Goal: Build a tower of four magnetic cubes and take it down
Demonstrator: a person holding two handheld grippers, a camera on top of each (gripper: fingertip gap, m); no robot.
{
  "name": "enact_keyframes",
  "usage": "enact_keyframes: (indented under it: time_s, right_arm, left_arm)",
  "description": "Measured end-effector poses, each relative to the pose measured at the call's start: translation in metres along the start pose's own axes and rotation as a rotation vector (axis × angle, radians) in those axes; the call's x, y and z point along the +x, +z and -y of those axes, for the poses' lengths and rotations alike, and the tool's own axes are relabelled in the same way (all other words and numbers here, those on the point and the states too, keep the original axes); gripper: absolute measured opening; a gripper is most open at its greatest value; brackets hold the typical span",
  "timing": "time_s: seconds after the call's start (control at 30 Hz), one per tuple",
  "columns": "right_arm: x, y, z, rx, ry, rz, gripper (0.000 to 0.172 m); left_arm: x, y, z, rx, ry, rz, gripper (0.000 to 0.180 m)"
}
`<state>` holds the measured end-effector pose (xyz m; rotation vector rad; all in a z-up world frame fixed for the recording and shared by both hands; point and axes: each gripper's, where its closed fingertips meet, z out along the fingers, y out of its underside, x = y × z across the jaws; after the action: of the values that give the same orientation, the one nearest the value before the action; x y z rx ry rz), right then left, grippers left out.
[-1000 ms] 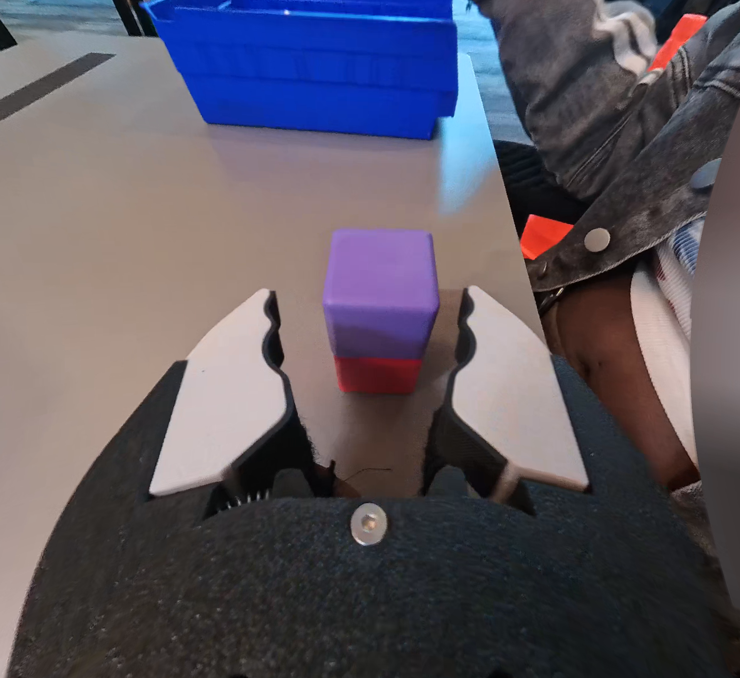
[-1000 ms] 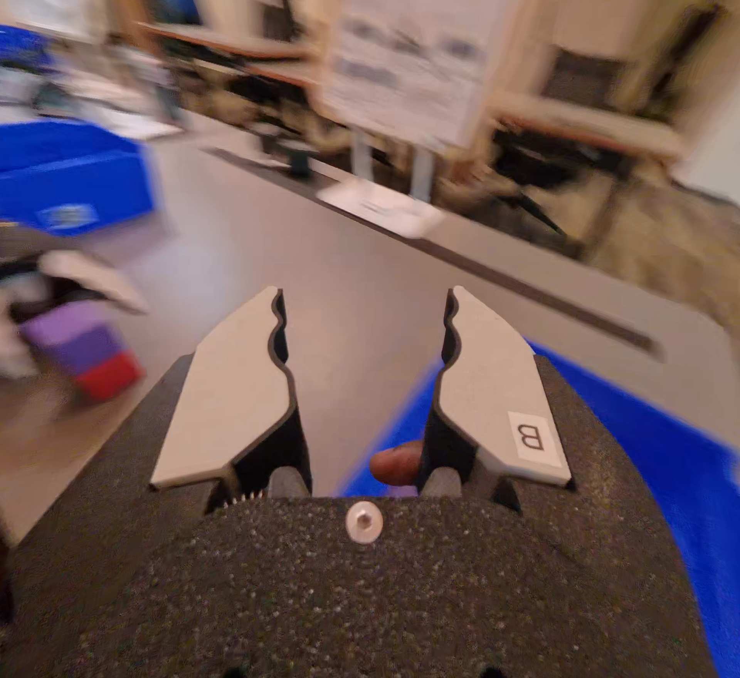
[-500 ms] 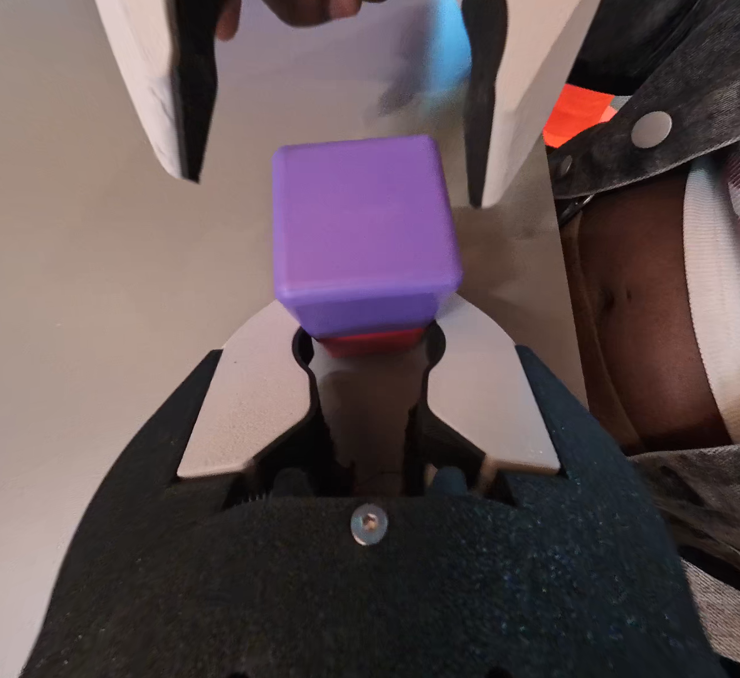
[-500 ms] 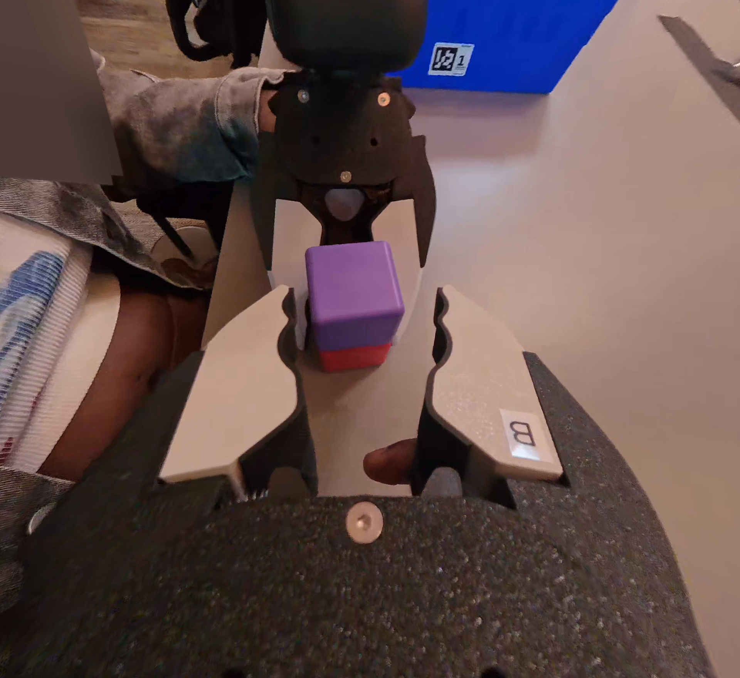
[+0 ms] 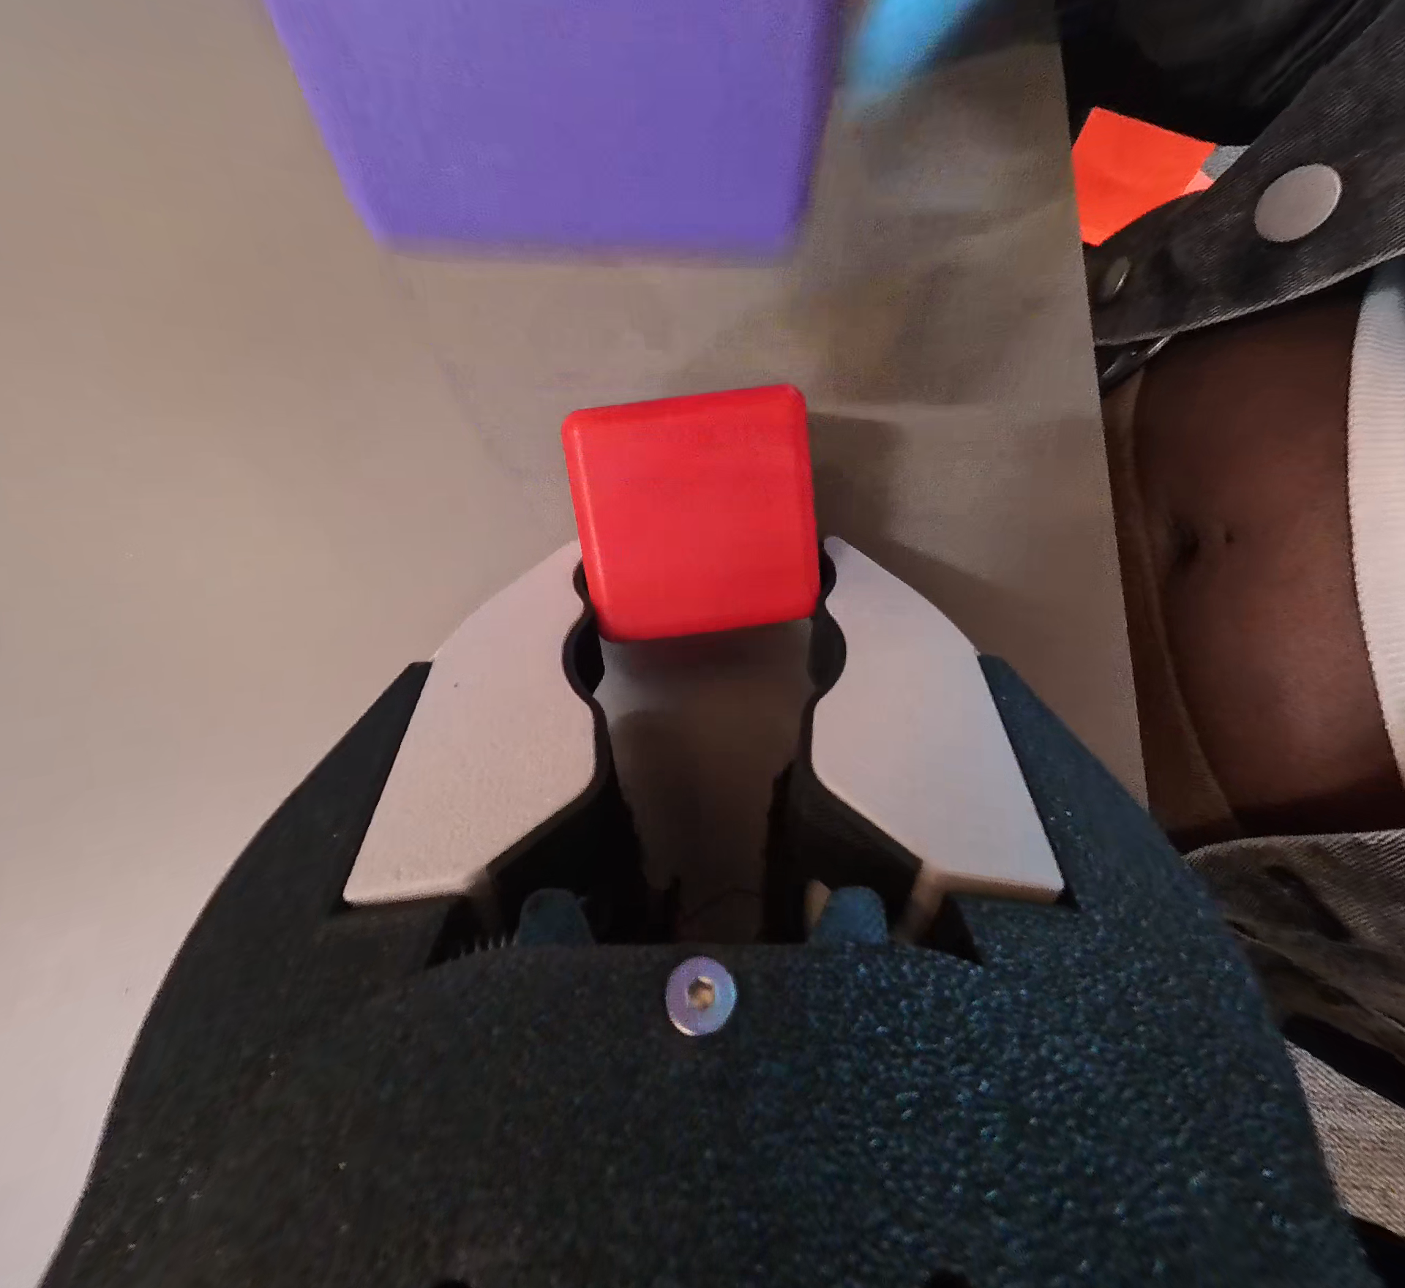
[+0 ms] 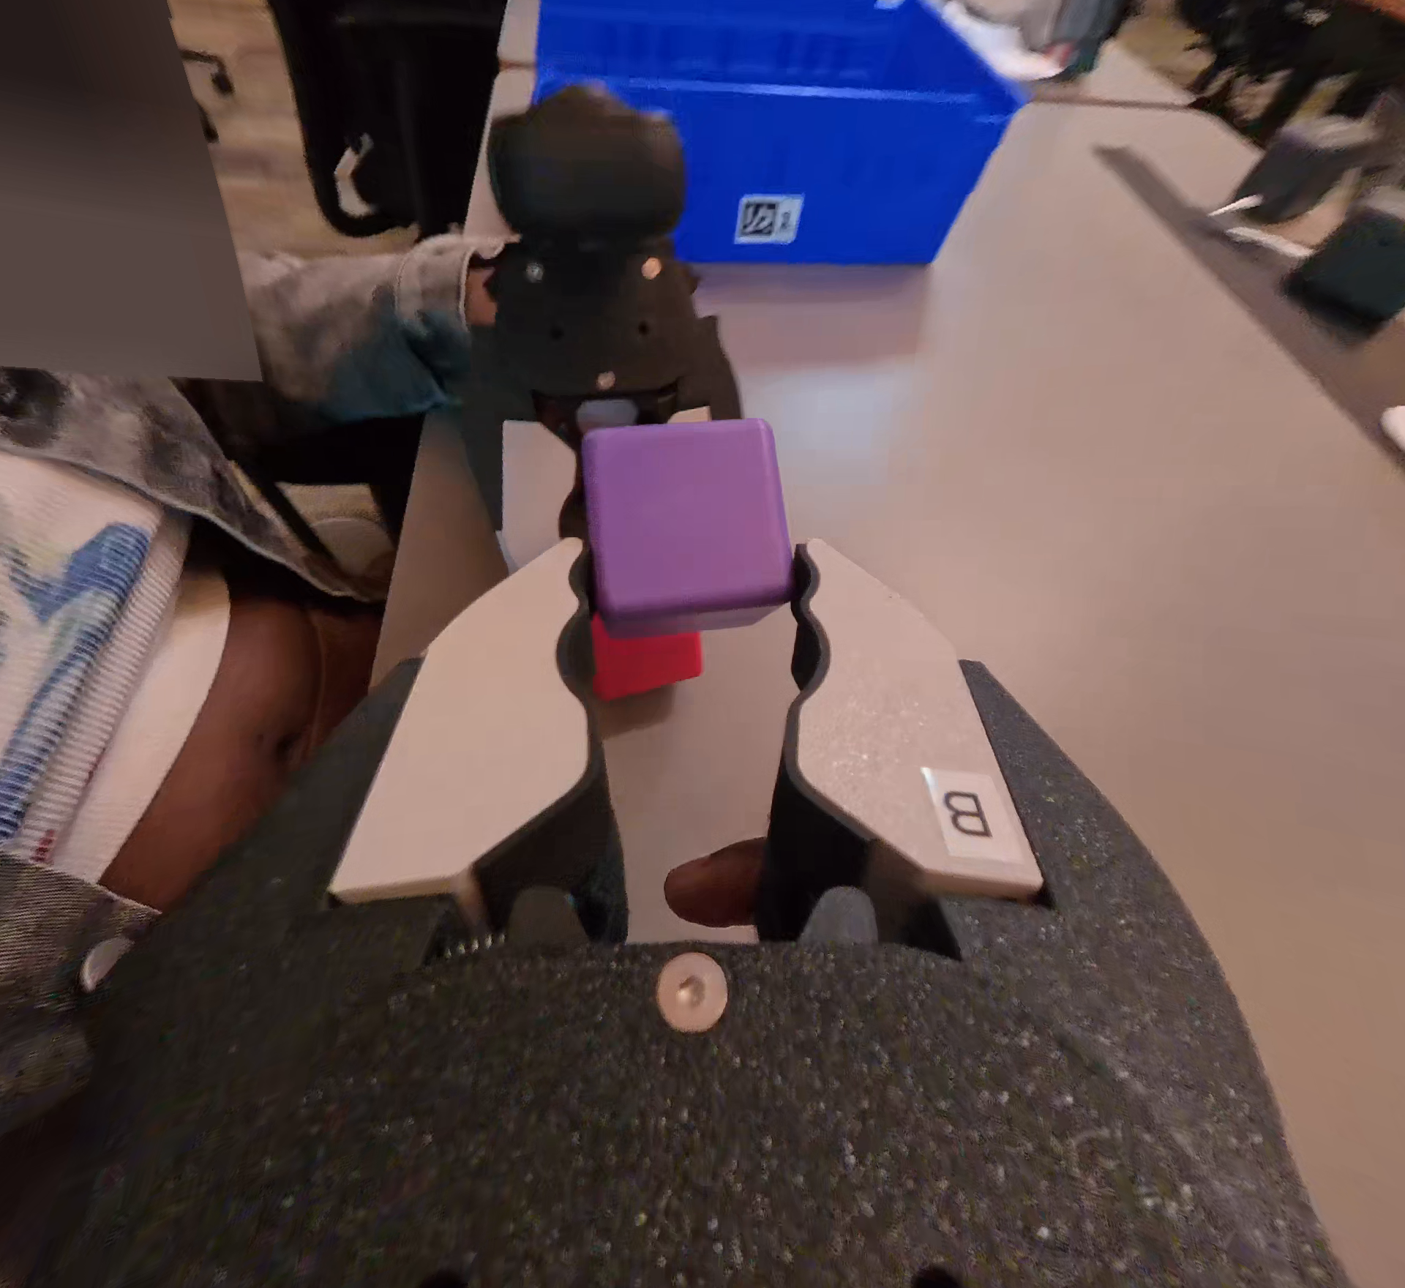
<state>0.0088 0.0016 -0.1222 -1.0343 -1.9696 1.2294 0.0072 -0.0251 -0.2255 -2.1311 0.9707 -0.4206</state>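
Observation:
My left gripper (image 5: pixel 701 586) is shut on the red cube (image 5: pixel 692 514), which rests on the grey table (image 5: pixel 228 415). The purple cube (image 5: pixel 547 58) hangs above it, large and blurred, at the top of the left wrist view. In the right wrist view my right gripper (image 6: pixel 688 582) is shut on the purple cube (image 6: pixel 684 518) and holds it lifted, apart from the red cube (image 6: pixel 646 662) below. The left gripper (image 6: pixel 601 339) shows beyond the cubes, facing me.
A blue bin (image 6: pixel 768 126) stands at the far end of the table (image 6: pixel 1064 491). The table's edge and a person in a grey denim jacket (image 5: pixel 1254 225) are close on the cubes' side. People and furniture stand beyond the table. Left tips to right tips: about 11 centimeters.
Both grippers closed: the left on the red cube, the right on the purple one. The purple cube has come off the red cube and risen; the red one stays on the table.

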Motion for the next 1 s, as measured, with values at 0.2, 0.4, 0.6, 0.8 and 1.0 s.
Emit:
enact_keyframes:
  time_s: [0.2,0.4,0.6,0.8,1.0]
  right_arm:
    - [0.024,-0.072,0.023,0.053,-0.008,-0.235,0.049]
    - [0.070,-0.199,-0.003,-0.080,0.116,-0.770,0.049]
    - [0.091,-0.264,-0.093,-0.331,0.405,-0.967,0.050]
    - [0.089,-0.253,-0.177,-0.564,0.576,-0.793,0.050]
    - [0.091,-0.240,-0.201,-0.610,0.579,-0.714,0.050]
  left_arm:
    - [0.000,-0.001,0.002,0.011,0.014,0.006,0.052]
    - [0.000,-0.002,0.005,0.036,0.021,0.009,0.052]
    - [0.000,-0.002,0.007,0.043,0.031,0.008,0.052]
    - [0.001,-0.002,0.008,0.046,0.032,0.005,0.052]
    - [0.001,-0.002,0.007,0.047,0.035,0.000,0.052]
